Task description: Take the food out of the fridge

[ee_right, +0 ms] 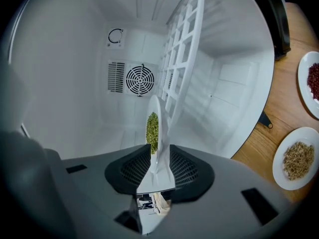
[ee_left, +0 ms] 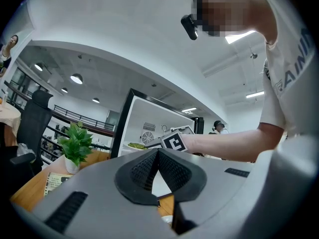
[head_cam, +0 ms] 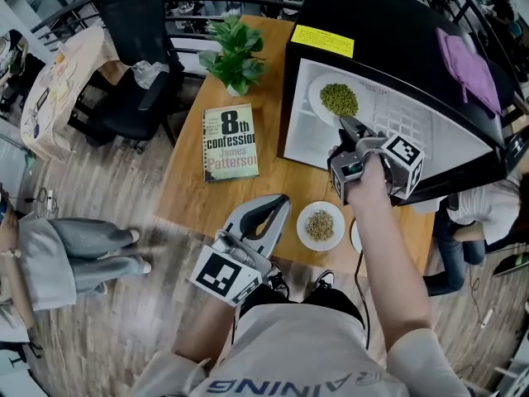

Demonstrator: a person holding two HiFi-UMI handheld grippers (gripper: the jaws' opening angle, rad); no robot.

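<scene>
The right gripper point(head_cam: 348, 127) is reached into the open fridge point(head_cam: 376, 52). Its jaws are held apart, and the rim of the plate of green food point(ee_right: 157, 143) stands between them, with no pad seen pressing on it. The plate is viewed edge-on, so most of it is hidden. To the right of the jaws, a plate of grain point(ee_right: 297, 159) and a plate of red food point(ee_right: 312, 81), cut off by the frame, lie on the table point(ee_right: 259, 148). The left gripper point(ee_left: 157, 158) is held outside the fridge, jaws together on nothing.
</scene>
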